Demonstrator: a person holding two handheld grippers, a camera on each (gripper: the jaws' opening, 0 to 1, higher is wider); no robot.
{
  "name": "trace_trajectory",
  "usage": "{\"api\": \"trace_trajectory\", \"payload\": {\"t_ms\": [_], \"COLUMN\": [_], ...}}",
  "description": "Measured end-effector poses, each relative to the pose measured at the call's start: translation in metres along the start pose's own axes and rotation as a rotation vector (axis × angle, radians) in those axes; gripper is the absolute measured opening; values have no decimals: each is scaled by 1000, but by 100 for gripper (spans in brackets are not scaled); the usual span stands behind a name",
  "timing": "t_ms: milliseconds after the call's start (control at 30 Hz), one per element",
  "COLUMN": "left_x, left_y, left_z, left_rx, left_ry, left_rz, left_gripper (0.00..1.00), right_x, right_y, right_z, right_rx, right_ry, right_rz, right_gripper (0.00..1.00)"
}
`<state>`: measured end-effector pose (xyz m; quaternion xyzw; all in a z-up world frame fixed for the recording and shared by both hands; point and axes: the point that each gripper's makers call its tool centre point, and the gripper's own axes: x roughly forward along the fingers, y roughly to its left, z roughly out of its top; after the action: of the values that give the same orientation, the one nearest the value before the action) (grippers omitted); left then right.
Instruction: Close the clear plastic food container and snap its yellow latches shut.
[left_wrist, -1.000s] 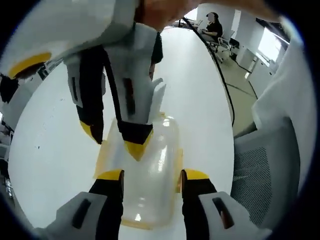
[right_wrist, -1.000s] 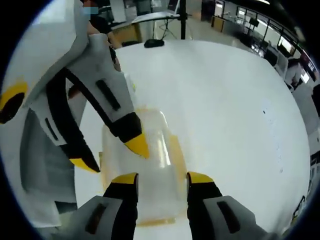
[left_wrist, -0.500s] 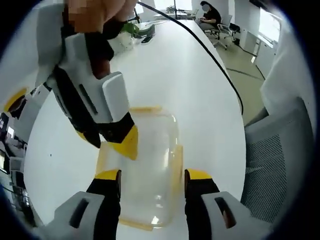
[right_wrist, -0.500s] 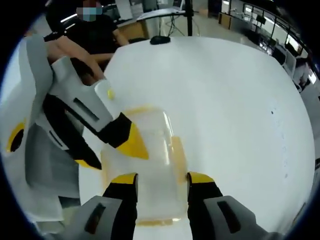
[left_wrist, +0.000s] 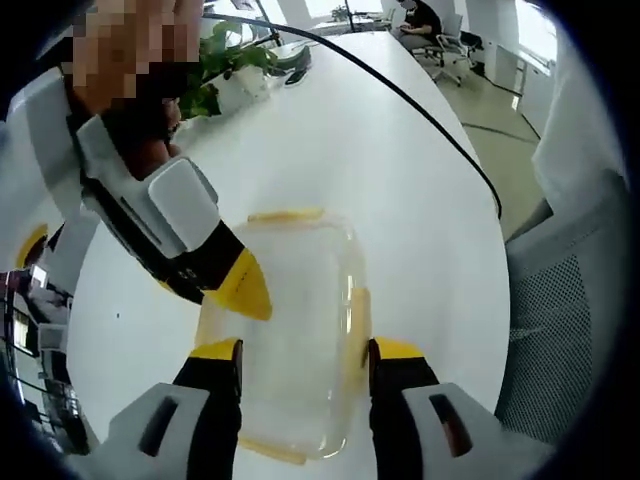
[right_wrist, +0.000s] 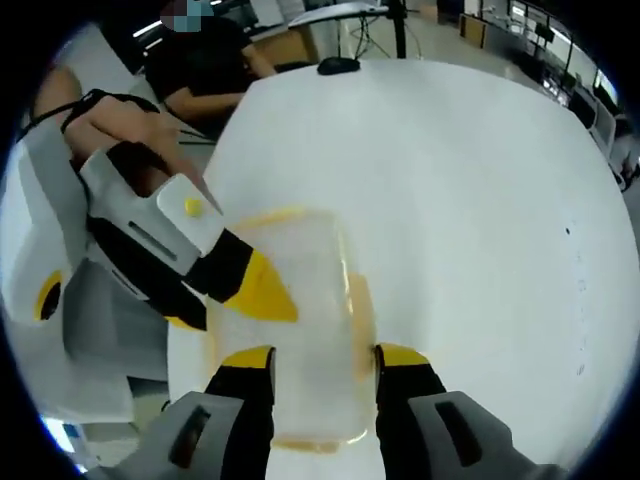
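Seen now from both grippers at once: clear plastic food container (left_wrist: 295, 330) lying on the white bench (left_wrist: 400, 160), lid apparently down, yellow latches (left_wrist: 357, 325) along its long sides and another at the far end. Left gripper (left_wrist: 300, 352) poised over the near end, jaws parted to about the container's width, holding nothing. Right gripper (left_wrist: 235, 290) reaching in from the left of the left gripper view, its yellow tip touching or just above the container's left edge. Same arrangement mirrored in the right gripper view: right gripper (right_wrist: 312, 358) spread wide over the container's near end, empty, with the left gripper (right_wrist: 260, 290) angled in at the left rim. Whether any latch is already snapped cannot be told through the clear plastic. Potted plant (left_wrist: 225, 70) and black cable (left_wrist: 420, 110) well clear at the bench's far end.

Likely risks from here: a tip pressing one latch sideways and sliding the light container across the smooth bench; a lid not fully seated leaving a latch unable to catch; a jaw slipping off the narrow yellow strip.
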<state>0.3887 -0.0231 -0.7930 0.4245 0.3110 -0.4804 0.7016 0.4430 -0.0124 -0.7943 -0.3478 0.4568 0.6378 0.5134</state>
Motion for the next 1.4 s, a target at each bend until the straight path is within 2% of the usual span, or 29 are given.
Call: {"api": "trace_trajectory", "payload": {"t_ms": [233,333,400,433,467,533,633,767,933,1167,1400], "left_x": [2,2,2,-5,3,2,1,2,2,0,-5], "left_y": [-1,-1,0,17,2,2,1,1,1,1,2], "left_z": [-1,0,-1,-12,-1,-1,-3,-2,-2,-1,0], "left_rx": [16,-4,-3,56,19,17,9,3,15,31,-9], "left_ry": [-4,-1,3,74,15,13,-1,2,-8,-9,-42], "left_rz": [35,33,38,147,77,55,62,50,51,43,-22], "left_gripper": [50,49,45,45,45,45,44,45,47,48,48], "right_x": [4,4,6,6,9,10,11,11,9,5,3], "right_y": [1,2,2,4,2,-3,-3,1,3,7,10], "right_z": [1,1,1,0,-1,0,5,2,1,1,0], "right_rx": [-31,-42,-44,-52,-40,-31,-37,-45,-38,-46,8], "right_ry": [44,69,94,112,119,142,147,161,141,97,67], "right_rz": [75,95,111,129,140,150,160,154,149,81,25], "right_gripper": [38,38,38,37,37,35,35,36,37,37,38]}}
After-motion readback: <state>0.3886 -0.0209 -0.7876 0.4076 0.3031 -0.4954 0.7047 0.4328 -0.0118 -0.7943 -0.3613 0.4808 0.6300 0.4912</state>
